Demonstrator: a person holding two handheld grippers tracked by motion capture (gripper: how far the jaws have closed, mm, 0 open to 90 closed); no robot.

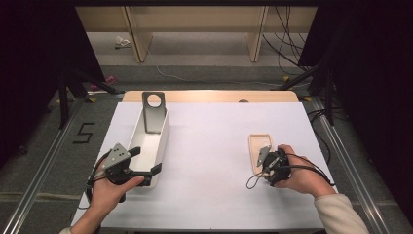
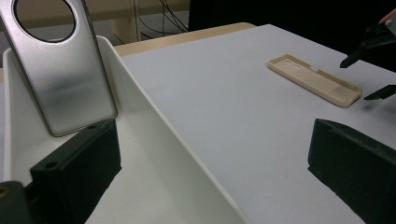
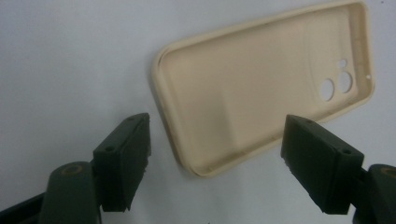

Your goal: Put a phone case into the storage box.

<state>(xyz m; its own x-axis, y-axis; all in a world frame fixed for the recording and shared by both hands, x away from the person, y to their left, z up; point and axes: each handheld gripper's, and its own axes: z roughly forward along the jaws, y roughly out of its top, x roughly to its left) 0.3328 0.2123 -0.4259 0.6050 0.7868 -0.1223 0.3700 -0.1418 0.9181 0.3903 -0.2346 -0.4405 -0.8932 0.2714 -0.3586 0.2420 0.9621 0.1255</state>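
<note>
Phone case (image 3: 261, 93) lying flat on the table (image 1: 209, 146) just ahead of the right claw (image 3: 217, 161), bin (image 1: 151, 141) straddled by the left claw (image 2: 210, 168), metal plate (image 2: 60, 65) leaning inside its far end

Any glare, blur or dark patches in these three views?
High view: the white table is evenly lit, the surroundings fall into near black. Left gripper view: soft sheen on the grey phone case leaning in the white bin; the near jaws are blurred. Right gripper view: the beige phone case looks slightly soft, without harsh shadow.
</note>
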